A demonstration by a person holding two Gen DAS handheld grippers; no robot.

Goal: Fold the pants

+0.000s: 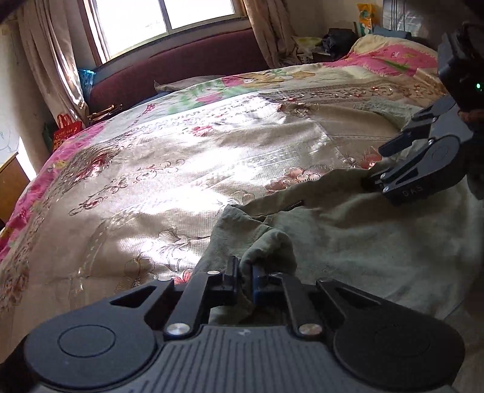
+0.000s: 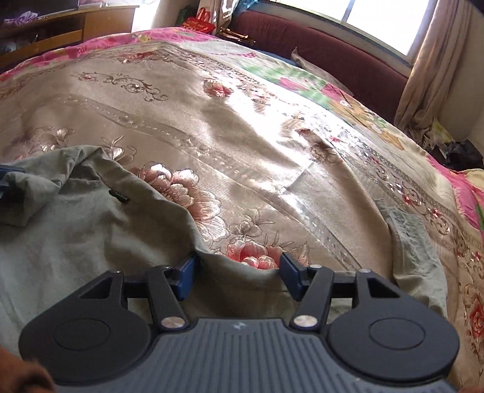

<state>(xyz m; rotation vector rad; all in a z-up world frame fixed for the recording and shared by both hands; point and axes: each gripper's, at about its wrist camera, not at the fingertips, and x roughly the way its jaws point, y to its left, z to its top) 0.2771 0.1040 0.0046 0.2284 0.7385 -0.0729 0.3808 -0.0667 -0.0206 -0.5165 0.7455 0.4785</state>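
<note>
Pants in left hand-held gripper (pinched fold)

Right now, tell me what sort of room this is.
Most likely a home bedroom: a bed under a floral embroidered bedspread, a padded maroon headboard, and a curtained window behind it.

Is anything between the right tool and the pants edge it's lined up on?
Nothing visible. The right tool stands open over the edge of the grey-green cotton pants, with only the floral satin bedspread beyond.
</note>
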